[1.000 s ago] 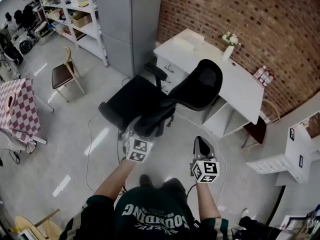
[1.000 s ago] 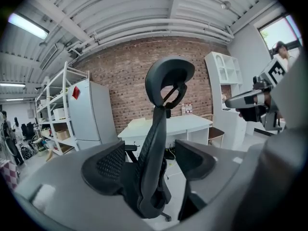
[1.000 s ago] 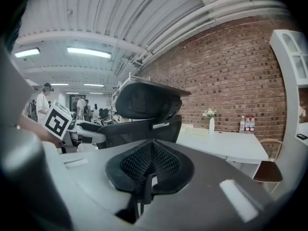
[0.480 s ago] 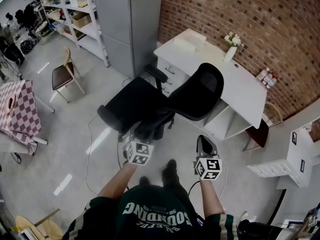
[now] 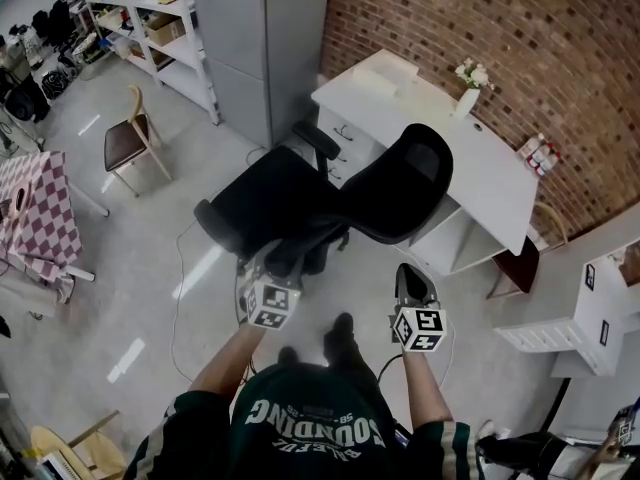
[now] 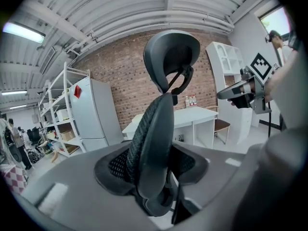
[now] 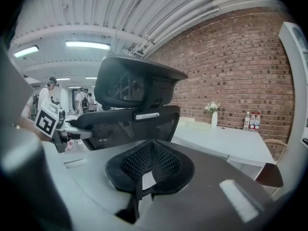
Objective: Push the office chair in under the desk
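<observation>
Black mesh office chair (image 5: pixel 268 196) stands on the grey floor (image 5: pixel 150 268), out in front of the white rectangular desk (image 5: pixel 482 183). Seat is not under the tabletop. Seat side points away from the person. Backrest and headrest are on the person's side, and the headrest overlaps the desk's front edge in the head view.

Left tool (image 5: pixel 272 260): jaws clamped on the side edge of the chair's backrest. Left gripper view shows the curved mesh edge standing upright between the two pads, headrest above it.

Right tool (image 5: pixel 406 273): jaws together, nothing between them. It is held behind the chair, apart from it, aimed at the back of the backrest. Right gripper view has backrest and headrest centre-left, desk to the right.

On the tabletop: white vase with white flowers (image 5: pixel 467 86) at the back by the red brick wall (image 5: pixel 520 38), and a few small bottles (image 5: pixel 533 153) at the right end.

Around: tall grey metal cabinet (image 5: pixel 265 38) left of the desk, with white shelving rack (image 5: pixel 150 18) beside it. Wooden chair with brown seat (image 5: pixel 128 146) is well off to the left. Thin cable (image 5: pixel 178 308) loops on the floor near the office chair.
</observation>
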Tool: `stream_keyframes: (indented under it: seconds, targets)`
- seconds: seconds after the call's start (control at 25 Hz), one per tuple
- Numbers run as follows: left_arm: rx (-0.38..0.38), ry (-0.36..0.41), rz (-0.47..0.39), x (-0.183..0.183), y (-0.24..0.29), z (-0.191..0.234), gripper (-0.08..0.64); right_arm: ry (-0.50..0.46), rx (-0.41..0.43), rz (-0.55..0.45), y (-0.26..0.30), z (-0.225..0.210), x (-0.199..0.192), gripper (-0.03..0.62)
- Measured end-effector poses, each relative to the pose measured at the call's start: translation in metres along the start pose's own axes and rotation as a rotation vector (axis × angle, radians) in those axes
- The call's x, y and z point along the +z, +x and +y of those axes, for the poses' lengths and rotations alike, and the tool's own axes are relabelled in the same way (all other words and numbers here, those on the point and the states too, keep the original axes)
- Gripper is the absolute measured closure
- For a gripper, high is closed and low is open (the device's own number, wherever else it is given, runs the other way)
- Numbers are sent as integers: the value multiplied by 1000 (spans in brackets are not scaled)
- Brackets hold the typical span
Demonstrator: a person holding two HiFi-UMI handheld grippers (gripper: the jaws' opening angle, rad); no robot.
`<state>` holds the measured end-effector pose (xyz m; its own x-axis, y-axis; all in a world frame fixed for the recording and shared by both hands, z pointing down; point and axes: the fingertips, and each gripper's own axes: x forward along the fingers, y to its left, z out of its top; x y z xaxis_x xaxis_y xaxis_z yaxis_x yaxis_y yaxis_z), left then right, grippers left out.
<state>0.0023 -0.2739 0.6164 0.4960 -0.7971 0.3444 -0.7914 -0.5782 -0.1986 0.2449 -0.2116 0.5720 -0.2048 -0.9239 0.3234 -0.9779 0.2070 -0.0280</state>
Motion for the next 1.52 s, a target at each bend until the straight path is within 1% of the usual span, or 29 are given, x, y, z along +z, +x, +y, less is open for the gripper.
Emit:
stream_keyframes:
  seconds: [0.24, 0.4, 0.64, 0.76, 0.84, 0.92, 1.04, 1.16, 1.36, 1.52]
  targets:
    - [-25, 0, -29, -8, -12, 16, 359, 18, -18, 6, -9, -3, -9, 591]
    - [-11, -28, -39, -10, -24, 33, 337, 27, -24, 2, -12, 1, -11, 591]
    - [46, -107, -48, -19, -41, 63, 303, 26, -17, 1, -14, 10, -10, 591]
    - [87, -169, -56, -31, -46, 79, 258, 33, -13, 3, -14, 11, -12, 591]
    - [107, -198, -39, -39, -45, 87, 264, 37, -11, 8, -15, 11, -14, 591]
    - [129, -208, -11, -51, -40, 94, 300, 41, -11, 15, -14, 11, -15, 591]
    - [149, -201, -24, -55, -41, 104, 321, 44, -10, 24, -12, 13, -17, 591]
    - [131, -193, -38, -57, -44, 109, 322, 43, -13, 24, -12, 8, -18, 591]
    - [78, -182, -68, -56, -48, 122, 322, 37, -22, 23, -12, 1, -18, 591]
    - [46, -177, -76, -61, -52, 139, 322, 22, -10, 32, -6, 2, -22, 591]
